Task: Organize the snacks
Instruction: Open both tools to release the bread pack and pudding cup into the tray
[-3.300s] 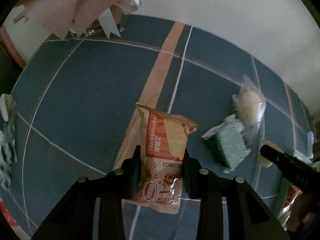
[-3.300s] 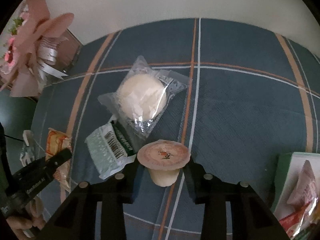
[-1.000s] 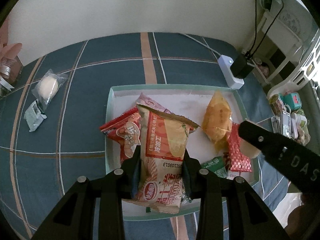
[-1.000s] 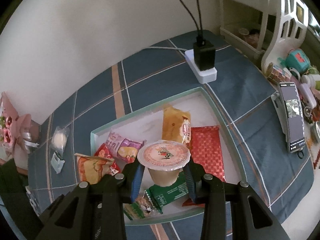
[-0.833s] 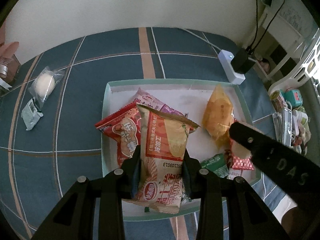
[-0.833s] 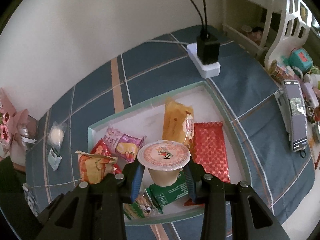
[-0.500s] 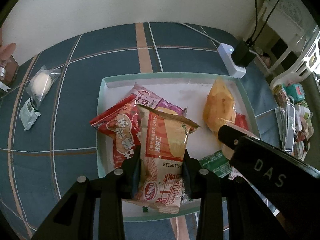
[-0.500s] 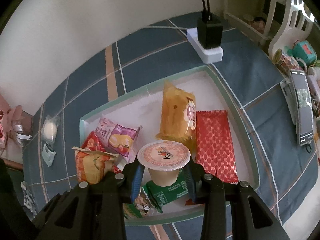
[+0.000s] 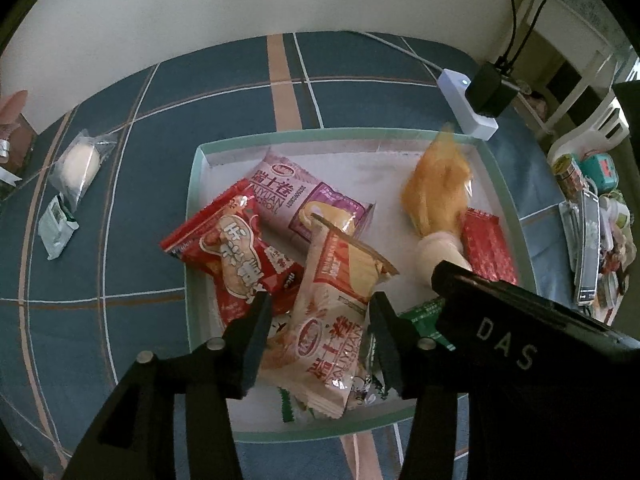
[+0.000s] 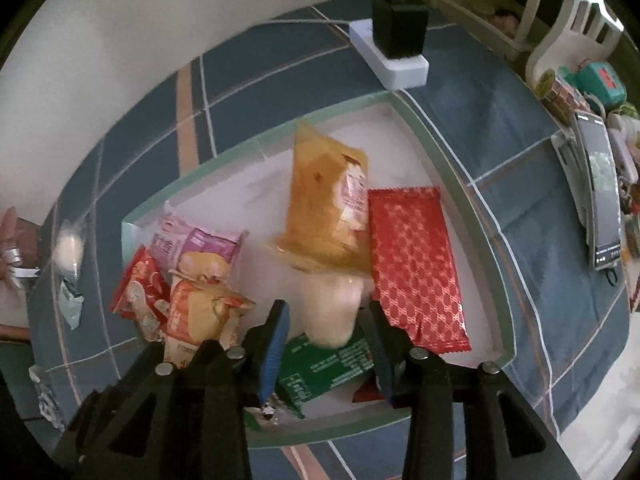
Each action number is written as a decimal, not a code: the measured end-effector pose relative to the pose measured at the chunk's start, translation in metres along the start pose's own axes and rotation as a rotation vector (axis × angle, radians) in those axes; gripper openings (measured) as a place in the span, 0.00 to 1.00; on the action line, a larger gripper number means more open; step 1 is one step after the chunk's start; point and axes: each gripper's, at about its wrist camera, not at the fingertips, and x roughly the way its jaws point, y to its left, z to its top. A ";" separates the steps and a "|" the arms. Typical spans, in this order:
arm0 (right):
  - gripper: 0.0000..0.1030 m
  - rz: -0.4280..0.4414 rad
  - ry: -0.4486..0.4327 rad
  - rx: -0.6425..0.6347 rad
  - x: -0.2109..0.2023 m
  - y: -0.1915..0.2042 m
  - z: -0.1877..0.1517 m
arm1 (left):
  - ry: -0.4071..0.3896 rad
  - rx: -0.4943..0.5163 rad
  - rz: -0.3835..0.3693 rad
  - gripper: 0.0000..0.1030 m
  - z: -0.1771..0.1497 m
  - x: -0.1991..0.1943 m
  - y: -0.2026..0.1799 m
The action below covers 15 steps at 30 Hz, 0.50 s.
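Observation:
A pale green-rimmed tray (image 9: 200, 152) (image 10: 460, 184) holds several snack packs. My left gripper (image 9: 318, 312) is open over its near edge; the orange-and-white wafer pack (image 9: 340, 312) lies loose between the jaws, on the other packs. My right gripper (image 10: 326, 324) is open; the jelly cup (image 10: 330, 308) lies tipped on its side between the jaws, resting on a green pack (image 10: 324, 364) and against the yellow pack (image 10: 324, 208). The cup also shows in the left wrist view (image 9: 440, 250). A bun in clear wrap (image 9: 80, 164) and a small green-white packet (image 9: 58, 220) lie on the cloth at left.
A red foil pack (image 10: 412, 256), a pink roll pack (image 9: 296, 200) and a red cracker pack (image 9: 232, 248) lie in the tray. A white power strip with black adapter (image 10: 396, 44) sits behind it. A phone (image 10: 600, 188) and small clutter are at the right.
Both grippers moved from the left of the table to over the tray, lowered, and opened. The wafer pack and the jelly cup dropped out of the jaws into the tray; the cup tipped over.

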 end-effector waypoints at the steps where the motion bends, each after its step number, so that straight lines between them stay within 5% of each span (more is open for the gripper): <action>1: 0.62 0.000 -0.003 0.009 -0.001 -0.002 0.000 | 0.001 0.000 0.001 0.51 0.000 0.000 0.000; 6: 0.70 -0.001 -0.008 0.024 -0.005 -0.006 0.002 | 0.004 -0.012 0.004 0.52 0.001 -0.002 0.002; 8: 0.73 -0.014 -0.005 0.019 -0.006 -0.005 0.002 | 0.002 -0.019 0.001 0.62 0.001 -0.004 0.004; 15: 0.78 -0.021 -0.014 0.018 -0.016 -0.006 0.005 | -0.026 -0.041 -0.011 0.71 0.005 -0.017 0.010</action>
